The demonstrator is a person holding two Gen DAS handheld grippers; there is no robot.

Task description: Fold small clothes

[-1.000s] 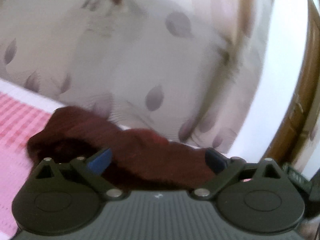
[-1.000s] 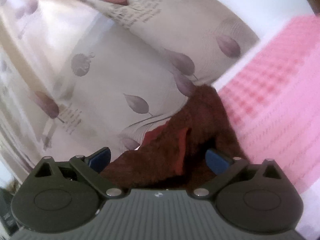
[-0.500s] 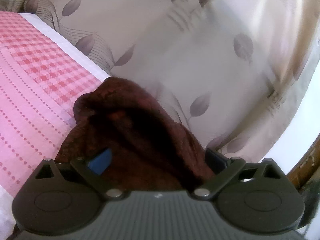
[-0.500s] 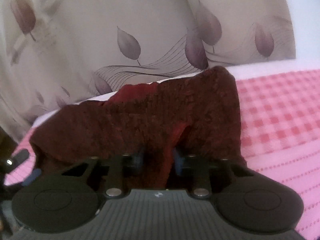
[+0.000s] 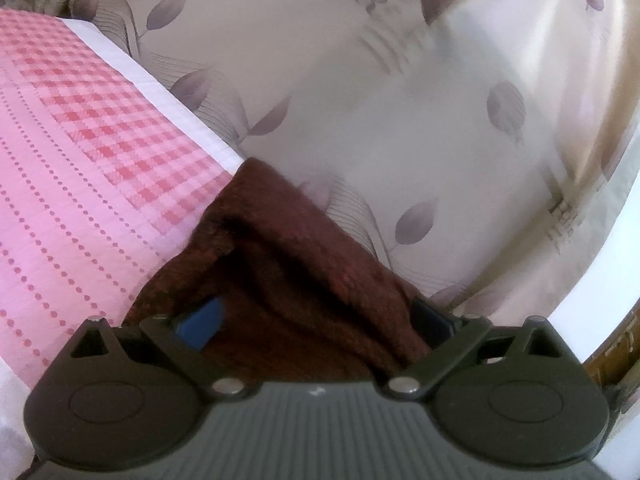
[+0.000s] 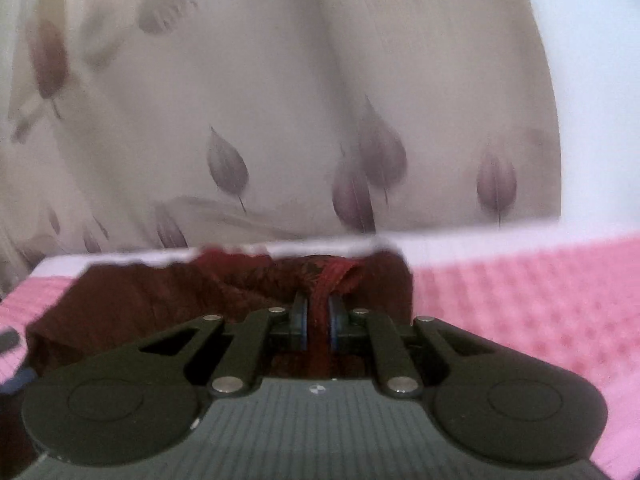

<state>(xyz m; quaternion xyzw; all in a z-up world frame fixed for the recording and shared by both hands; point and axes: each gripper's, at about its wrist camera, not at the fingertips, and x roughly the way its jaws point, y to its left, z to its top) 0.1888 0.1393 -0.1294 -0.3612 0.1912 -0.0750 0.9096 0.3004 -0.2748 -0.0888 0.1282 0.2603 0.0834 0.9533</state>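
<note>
A dark maroon knitted garment (image 5: pixel 288 264) lies bunched on the pink checked bedcover (image 5: pixel 72 152) near its white far edge. My left gripper (image 5: pixel 316 316) is open, its blue pads wide apart on either side of the bunched cloth. In the right wrist view the same garment (image 6: pixel 152 300) spreads to the left, and my right gripper (image 6: pixel 319 320) is shut on a red fold of it (image 6: pixel 320 312), pinched between the blue pads.
A beige curtain with purple leaf prints (image 5: pixel 400 100) hangs just behind the bed and also shows in the right wrist view (image 6: pixel 280 120). A white wall (image 6: pixel 592 80) stands at the right. A brown wooden edge (image 5: pixel 612 344) shows at far right.
My right gripper went from open to shut on the garment's red fold and moved lower toward the bedcover. My left gripper swung left over the bed and stayed open around the cloth.
</note>
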